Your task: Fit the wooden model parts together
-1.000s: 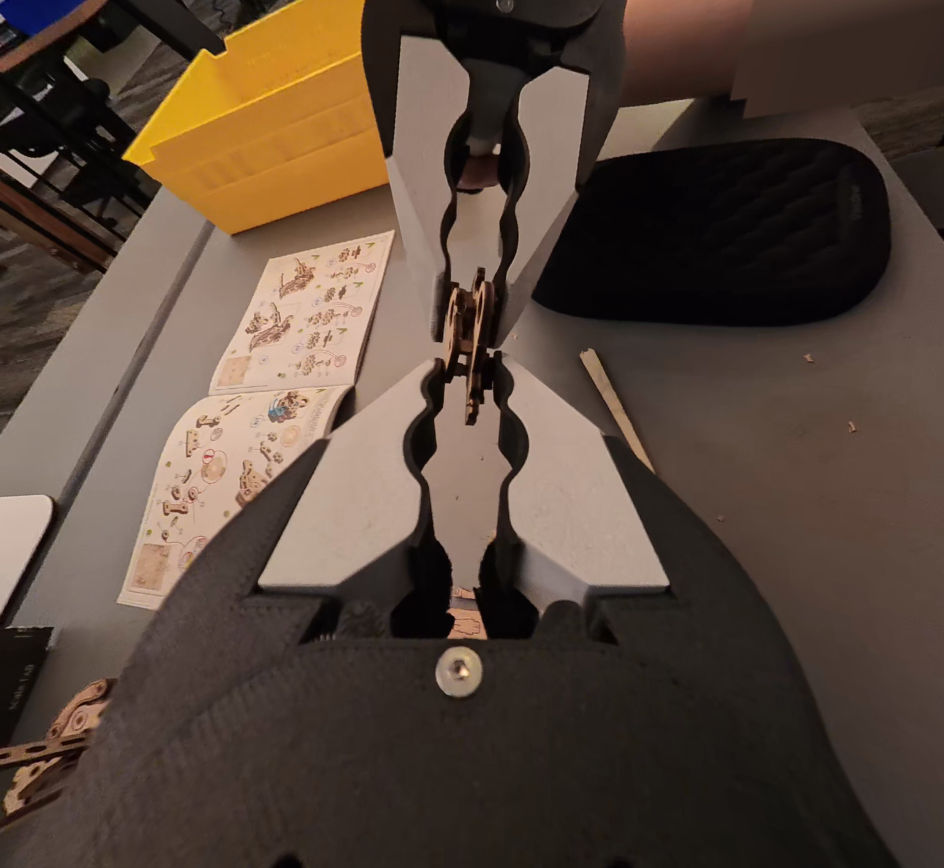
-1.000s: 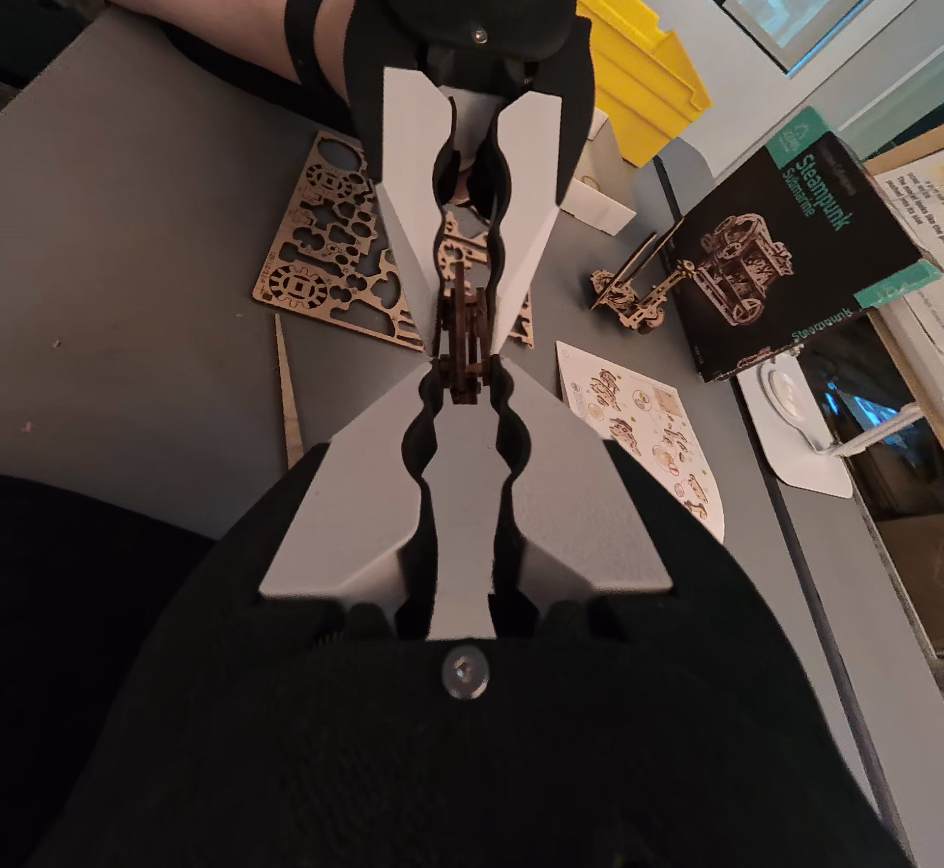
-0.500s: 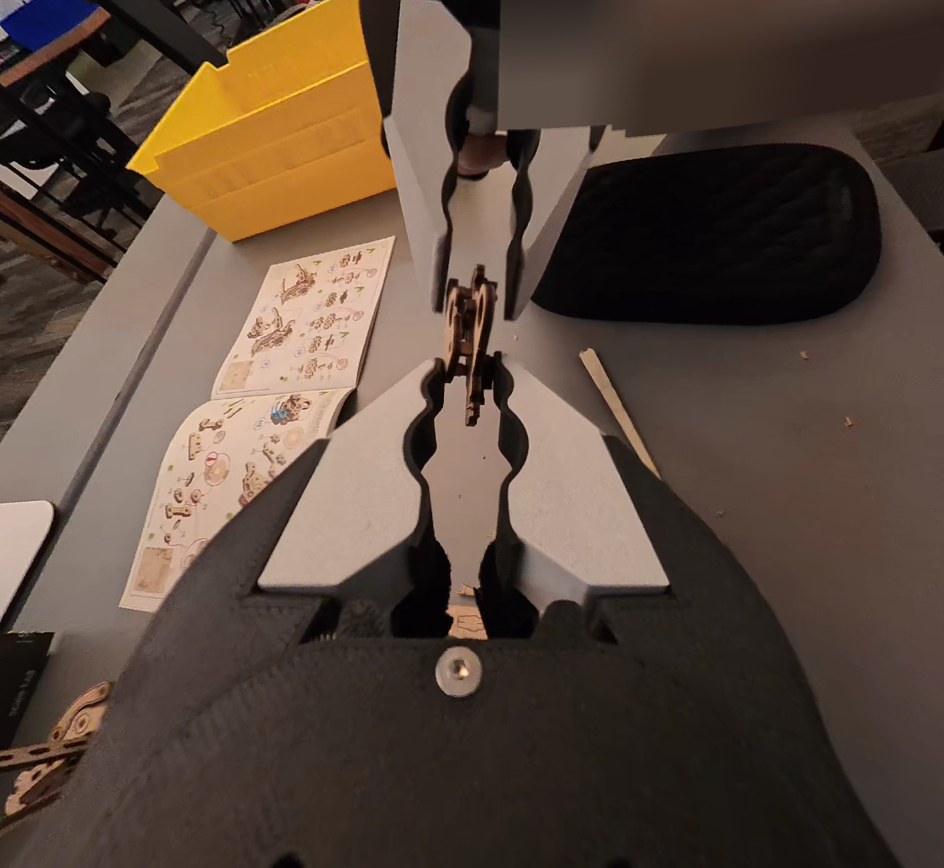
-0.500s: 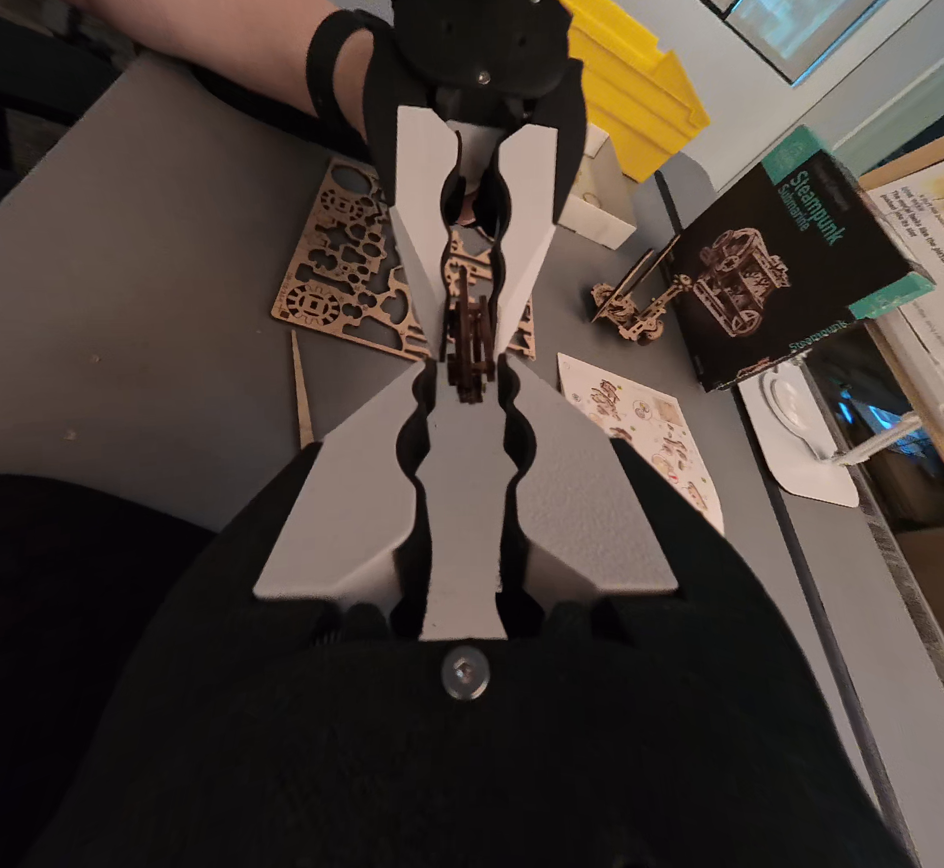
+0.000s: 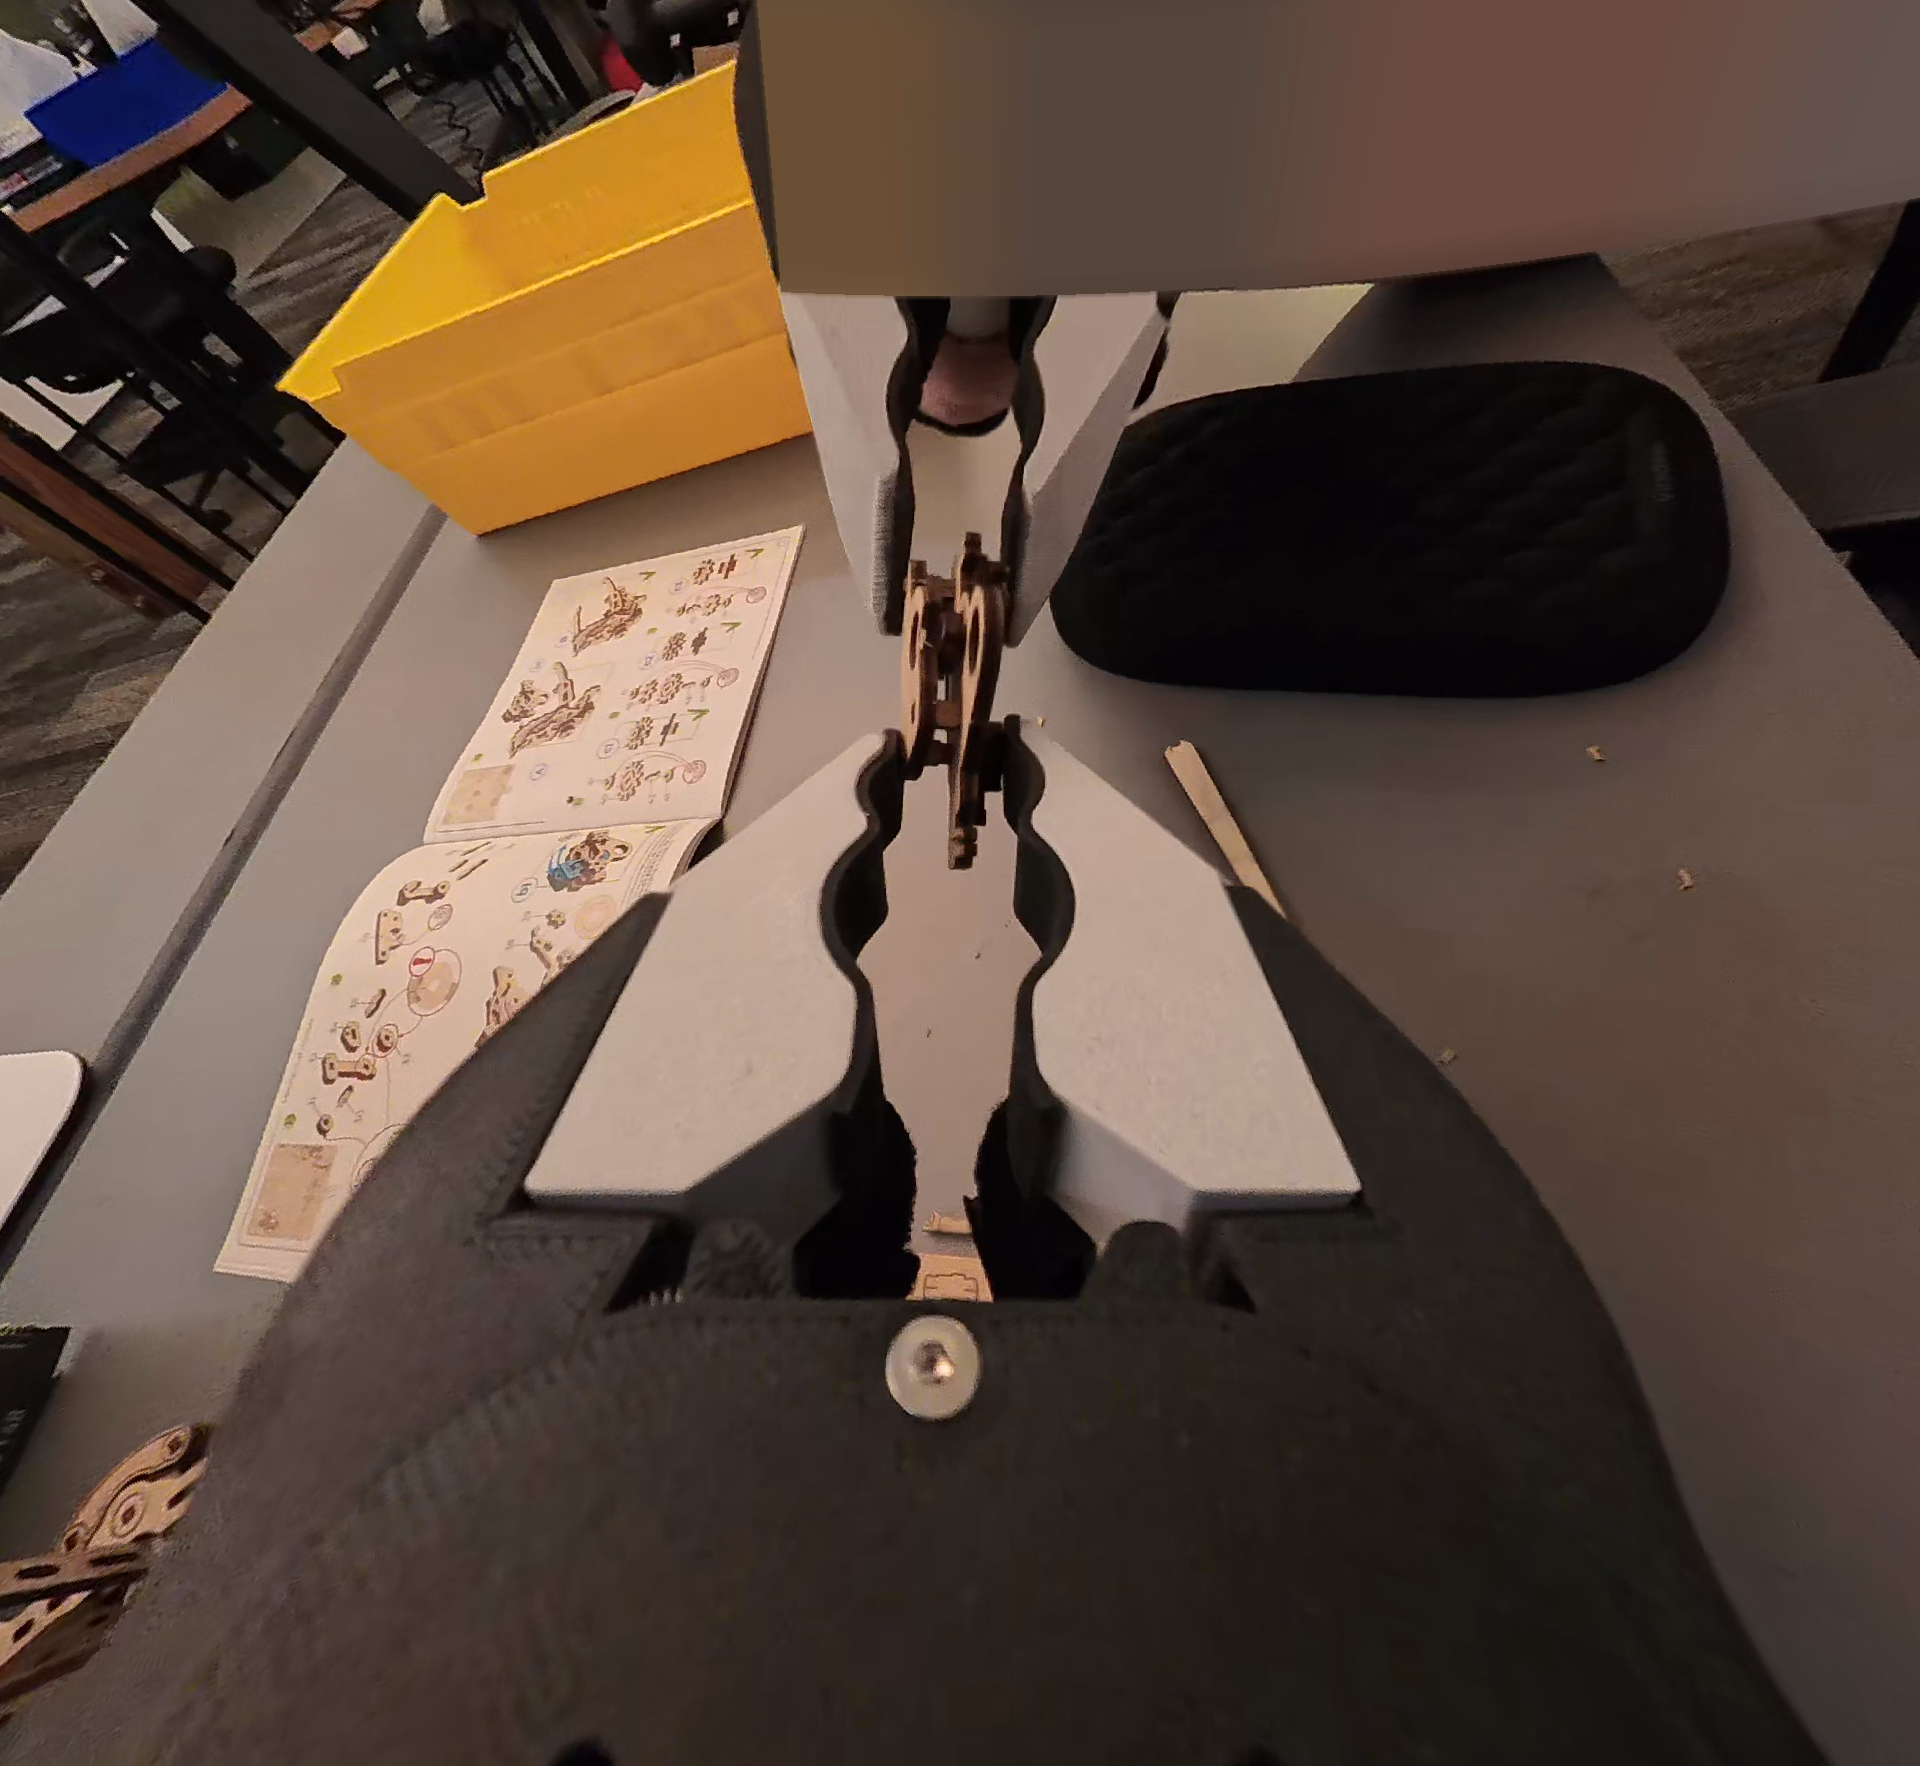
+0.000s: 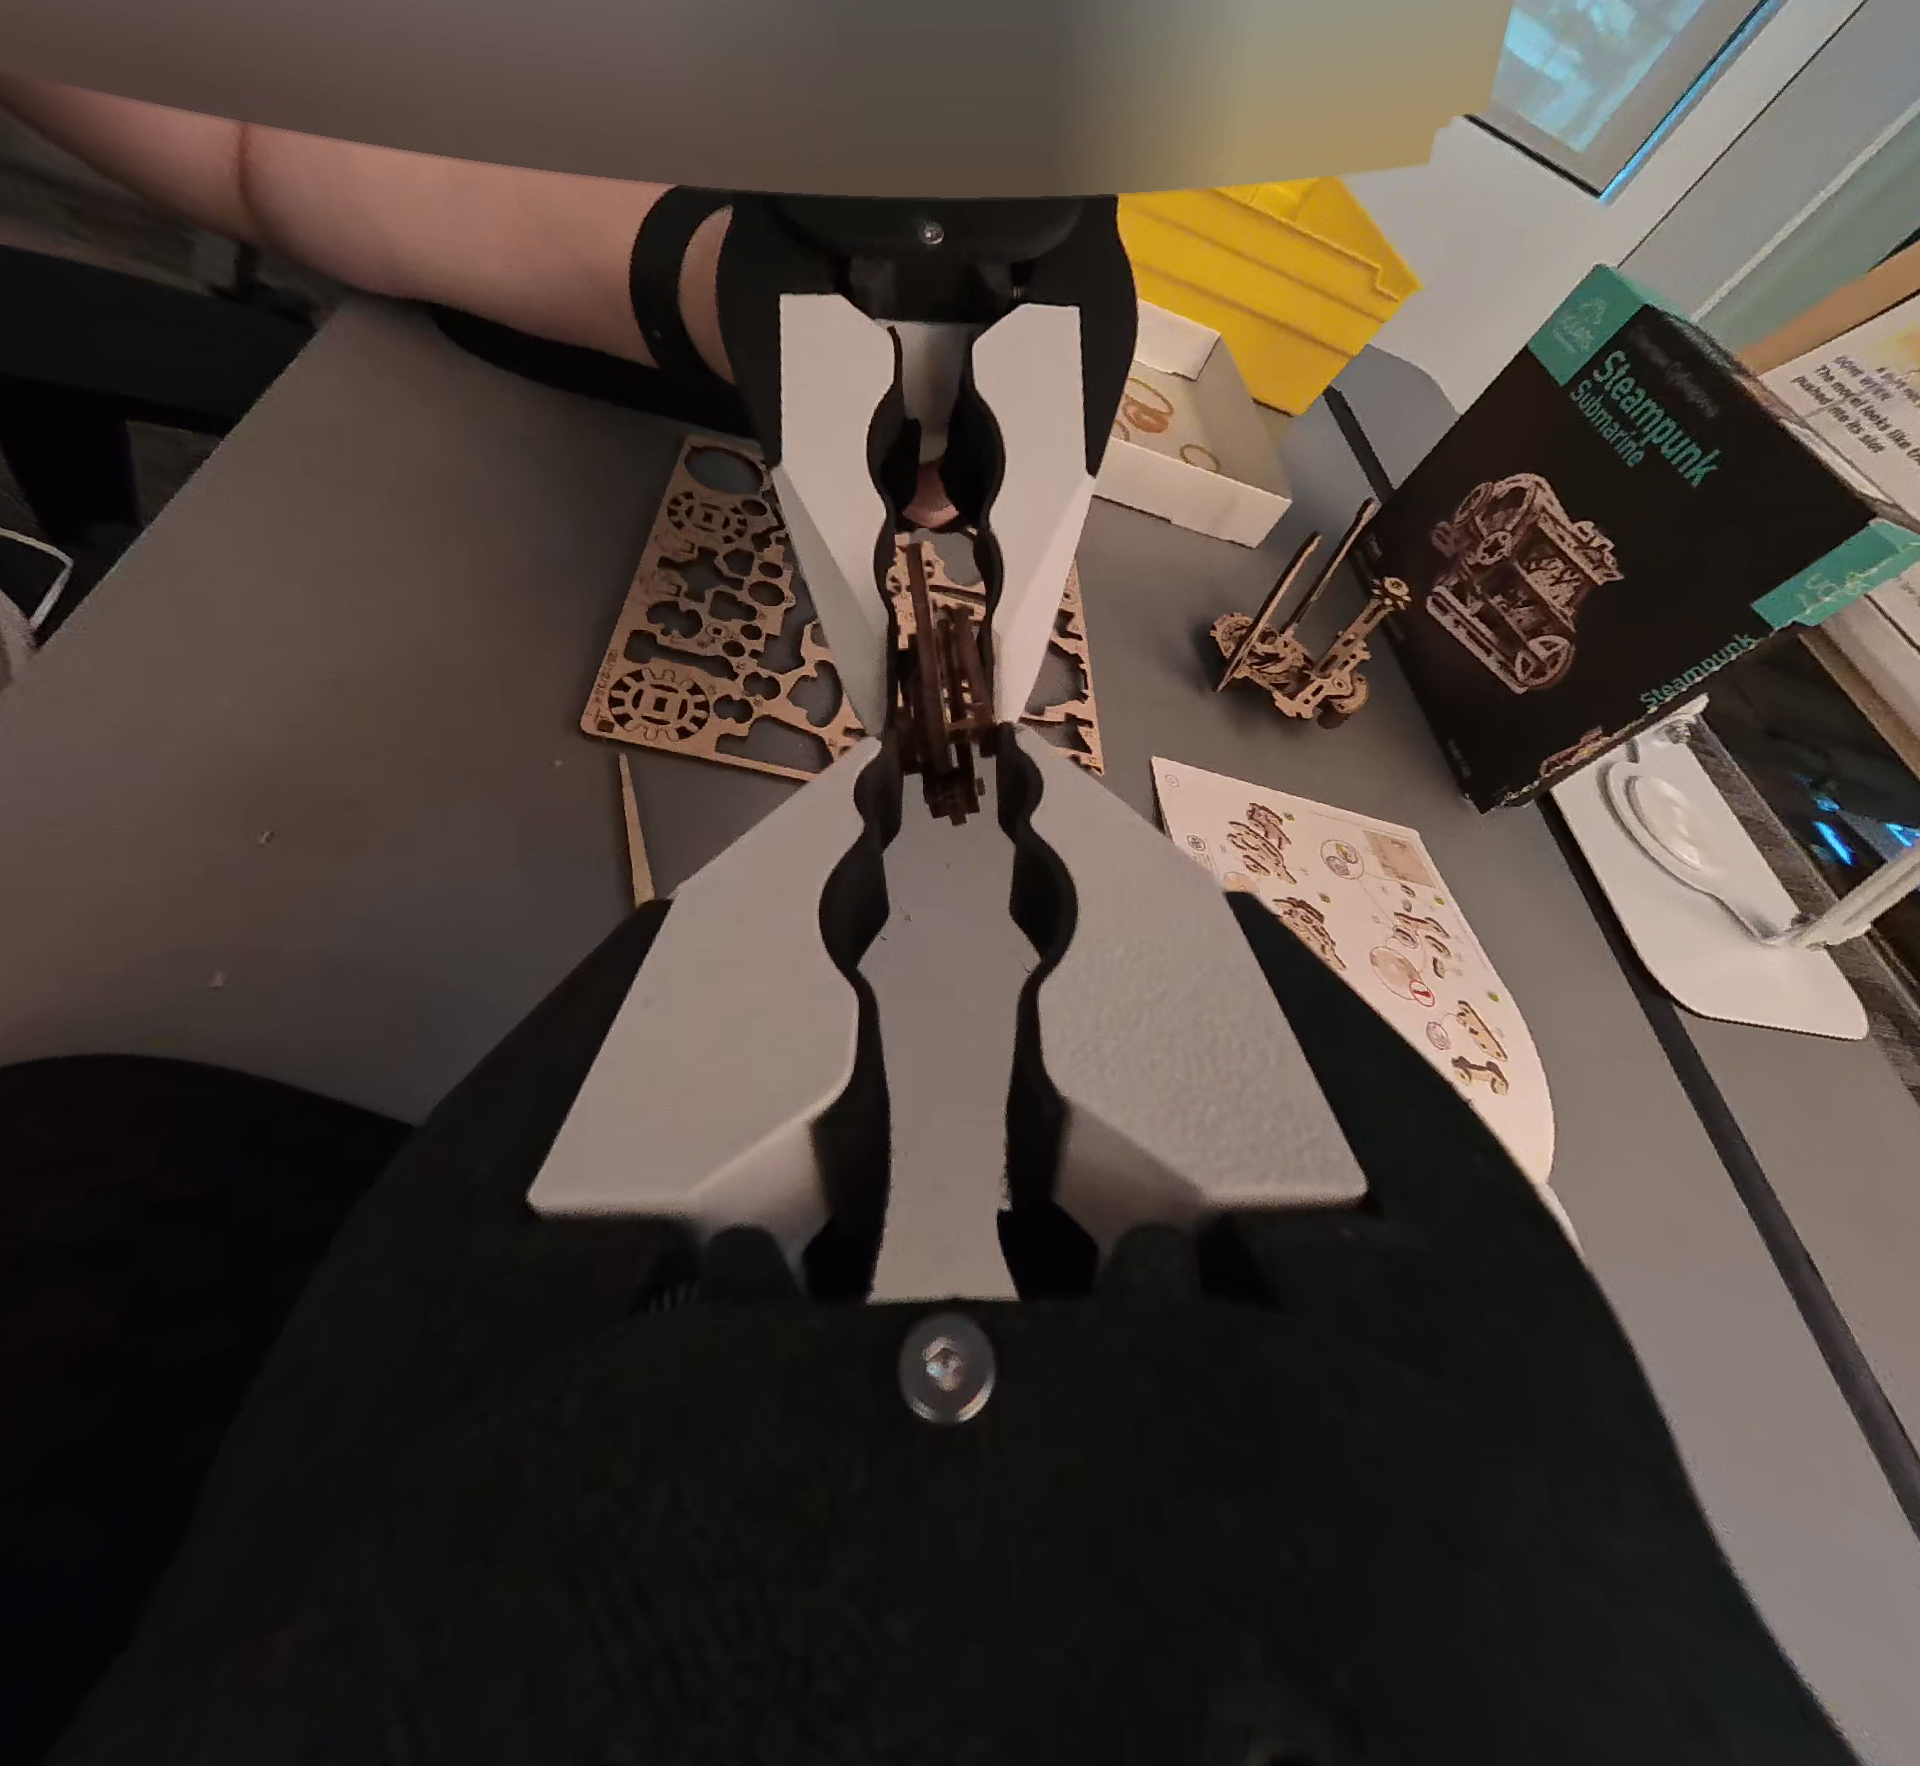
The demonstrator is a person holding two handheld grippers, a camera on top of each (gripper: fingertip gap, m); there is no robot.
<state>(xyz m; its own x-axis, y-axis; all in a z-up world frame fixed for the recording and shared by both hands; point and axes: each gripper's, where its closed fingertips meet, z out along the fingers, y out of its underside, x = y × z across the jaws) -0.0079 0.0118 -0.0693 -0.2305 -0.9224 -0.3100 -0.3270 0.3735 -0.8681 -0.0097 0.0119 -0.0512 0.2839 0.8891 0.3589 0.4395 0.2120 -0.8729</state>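
A small wooden gear assembly (image 5: pixel 951 667) is held in the air above the grey table (image 5: pixel 1558 989), between my two grippers, which meet tip to tip. My left gripper (image 5: pixel 948 750) is shut on its near end. My right gripper (image 5: pixel 951 610) comes in from the far side, its fingers closed around the far end. In the right wrist view the same assembly (image 6: pixel 940 708) looks dark. It sits between my right gripper (image 6: pixel 940 766) and the left gripper (image 6: pixel 943 714) opposite. A notched tab of the assembly hangs down between my left fingers.
A yellow bin (image 5: pixel 582 345), an open instruction booklet (image 5: pixel 623 677), a black pad (image 5: pixel 1392 532) and a thin wooden strip (image 5: pixel 1216 812) lie on the table. A punched-out wooden sheet (image 6: pixel 707 656), a part-built model (image 6: pixel 1299 656), the kit box (image 6: pixel 1621 532) and a white box (image 6: pixel 1195 449) lie beyond. Only a small space, under 4 cm, lies between the two pairs of fingers. The part-built model (image 6: pixel 1299 656) is about 25 cm from both grippers' fingertips.
My right gripper loosened a little and drew back along the assembly, so it now grips nearer the far end. My left gripper kept its hold and barely moved.
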